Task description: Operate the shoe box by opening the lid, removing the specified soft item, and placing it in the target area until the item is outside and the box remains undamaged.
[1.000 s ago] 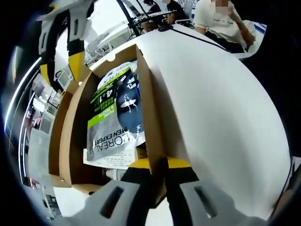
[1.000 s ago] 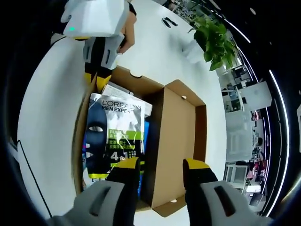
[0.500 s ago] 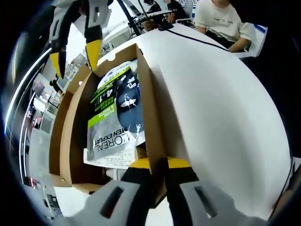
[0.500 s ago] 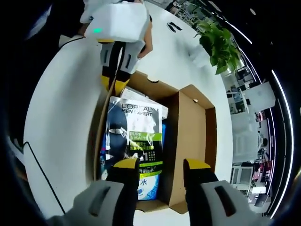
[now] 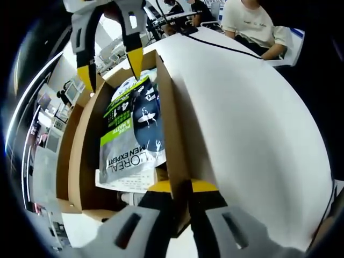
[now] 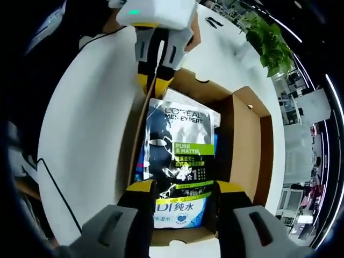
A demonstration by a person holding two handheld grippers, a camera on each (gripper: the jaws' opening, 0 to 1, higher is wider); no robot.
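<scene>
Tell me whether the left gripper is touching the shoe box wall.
Touching. In the left gripper view, the left gripper has its yellow-tipped fingers shut on the upright cardboard wall of the shoe box; the right gripper view shows the same pinch at the far wall.

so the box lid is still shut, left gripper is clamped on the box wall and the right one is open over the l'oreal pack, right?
Not quite: the shoe box lid is already open, as the right gripper view shows. The rest stands: the left gripper is clamped on the box wall, and the right gripper is open over the L'Oreal pack.
</scene>
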